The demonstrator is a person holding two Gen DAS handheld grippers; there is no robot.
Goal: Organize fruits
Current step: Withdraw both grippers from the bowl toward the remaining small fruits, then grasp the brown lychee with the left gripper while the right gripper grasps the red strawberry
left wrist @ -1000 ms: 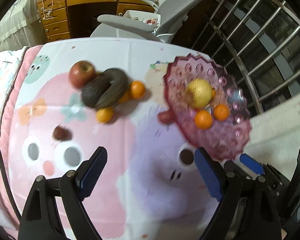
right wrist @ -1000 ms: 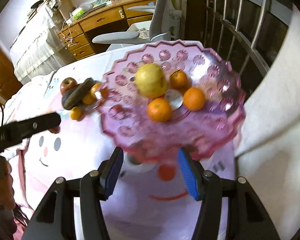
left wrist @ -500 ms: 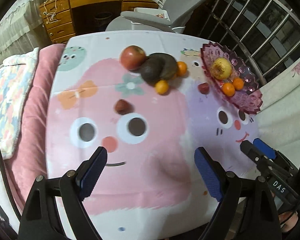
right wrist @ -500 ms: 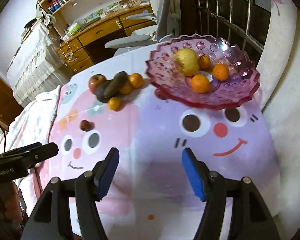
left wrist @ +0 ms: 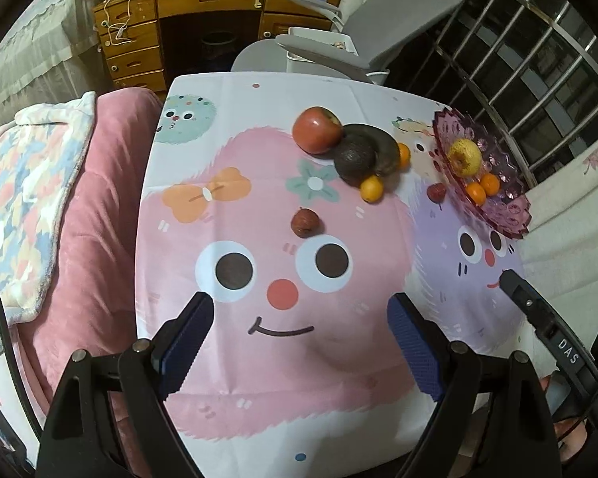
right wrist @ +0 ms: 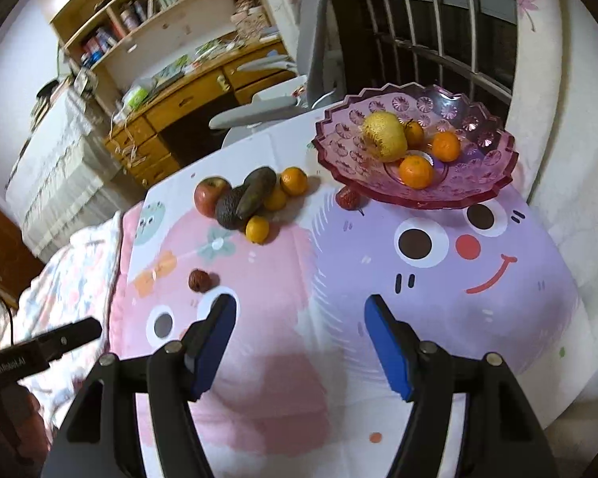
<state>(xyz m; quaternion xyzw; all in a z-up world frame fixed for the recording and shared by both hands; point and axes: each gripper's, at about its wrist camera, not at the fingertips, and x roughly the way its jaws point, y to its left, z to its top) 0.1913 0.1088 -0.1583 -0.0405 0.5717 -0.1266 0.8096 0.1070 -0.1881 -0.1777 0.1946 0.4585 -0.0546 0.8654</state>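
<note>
Both the left gripper (left wrist: 299,338) and the right gripper (right wrist: 299,342) hover over the near edge of the desk (left wrist: 259,378) with jaws wide apart and holding nothing. In the left wrist view the pink glass bowl (left wrist: 510,219) sits at 2 o'clock holding a yellow pear (left wrist: 464,157) and small oranges (left wrist: 483,188). At 12 o'clock an apple (left wrist: 317,130), an avocado (left wrist: 354,159) and loose oranges (left wrist: 371,189) cluster together on the cloth, with a small dark red fruit (left wrist: 305,222) lying alone nearer the jaws.
</note>
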